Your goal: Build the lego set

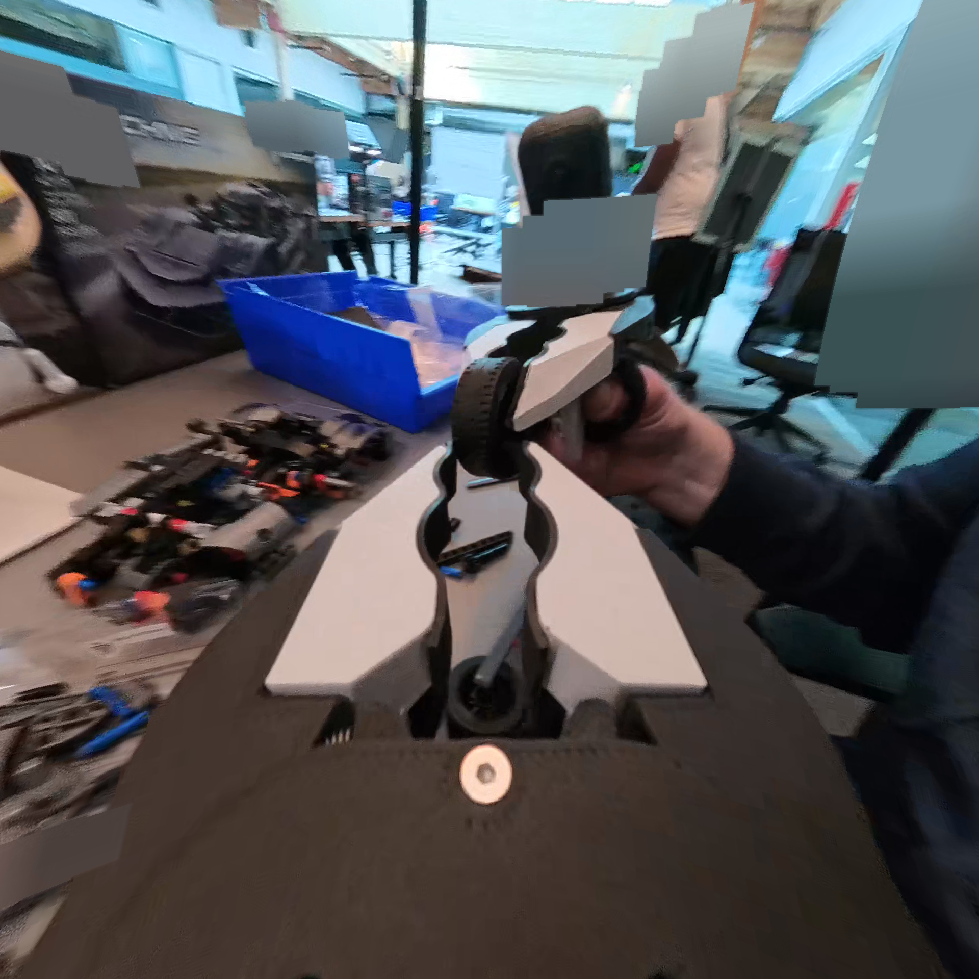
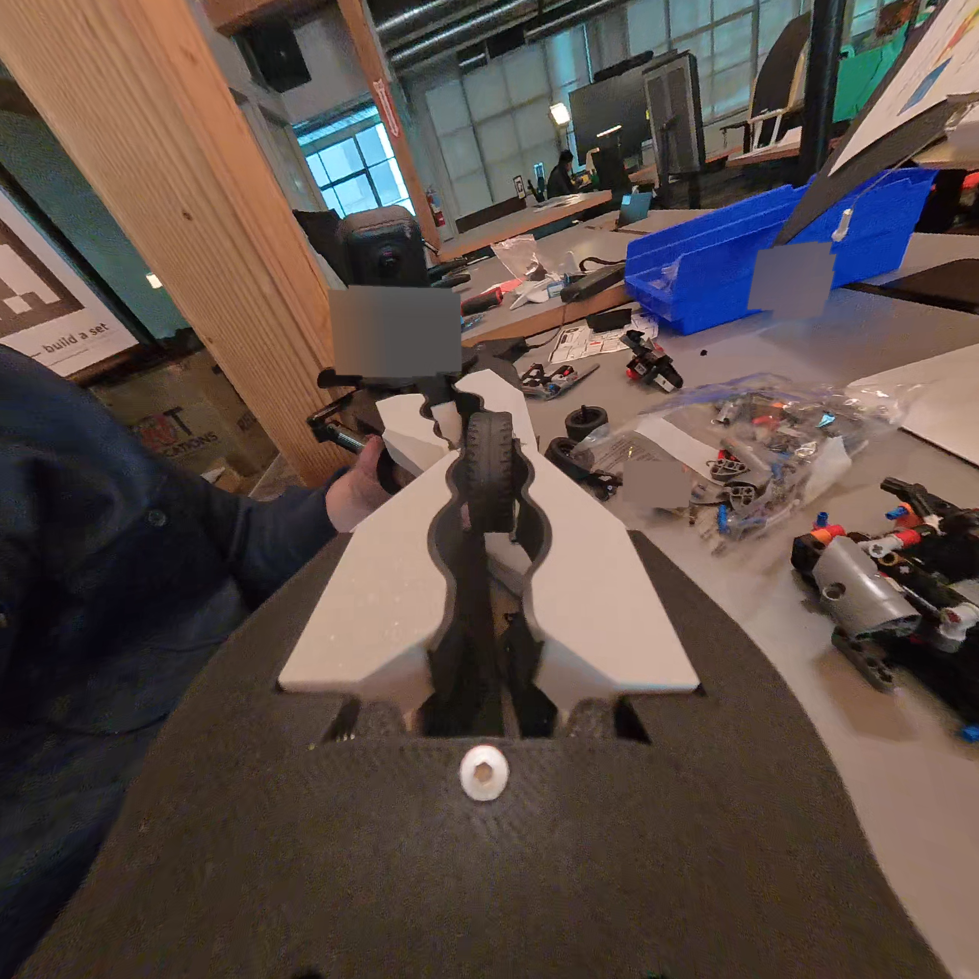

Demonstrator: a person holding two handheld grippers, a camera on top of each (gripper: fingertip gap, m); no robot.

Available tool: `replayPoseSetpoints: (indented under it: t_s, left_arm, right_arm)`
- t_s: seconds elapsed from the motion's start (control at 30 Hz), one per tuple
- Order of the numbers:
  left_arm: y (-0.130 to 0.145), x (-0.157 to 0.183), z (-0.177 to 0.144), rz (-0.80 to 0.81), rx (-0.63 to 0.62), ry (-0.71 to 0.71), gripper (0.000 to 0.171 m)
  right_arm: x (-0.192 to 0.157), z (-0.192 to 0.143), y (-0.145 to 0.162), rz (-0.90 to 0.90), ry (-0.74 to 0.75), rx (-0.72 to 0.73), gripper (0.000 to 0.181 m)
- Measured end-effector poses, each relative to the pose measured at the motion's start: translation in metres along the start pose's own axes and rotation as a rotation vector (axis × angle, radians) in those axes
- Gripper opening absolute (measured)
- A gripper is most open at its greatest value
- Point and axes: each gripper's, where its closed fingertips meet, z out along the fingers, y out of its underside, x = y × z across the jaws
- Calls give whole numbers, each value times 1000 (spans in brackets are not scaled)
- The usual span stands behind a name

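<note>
A black Lego tyre (image 1: 484, 418) sits where the two grippers meet, held above the grey table (image 2: 794, 741). In the right wrist view the tyre (image 2: 490, 471) stands tread-on between my right gripper's (image 2: 490, 461) fingers, which are shut on its flat sides. My left gripper (image 1: 490, 461) closes its tips around the tyre's lower edge. The right gripper (image 1: 511, 386), held by a hand, meets it from the right. The left gripper (image 2: 450, 424) faces me in the right wrist view. A wheel on a grey axle (image 1: 484, 694) shows through the left gripper's gap.
A part-built black, grey and orange Lego model (image 1: 212, 508) (image 2: 890, 583) lies on the table. A clear bag of parts (image 2: 768, 450), two loose wheels (image 2: 585, 424) and a small assembly (image 2: 651, 365) lie behind. A blue bin (image 1: 328, 339) (image 2: 704, 275) stands farther back. A wooden post (image 2: 185, 212) rises at left. The grippers are tip to tip, or close to it.
</note>
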Motion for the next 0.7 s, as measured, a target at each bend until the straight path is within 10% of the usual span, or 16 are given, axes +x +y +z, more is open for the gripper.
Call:
replayPoseSetpoints:
  t_s: [0.7]
  left_arm:
    - [-1,-27,-12,327,-96,-433,11]
  right_arm:
    - [26,12,0,-153,399,-27,15]
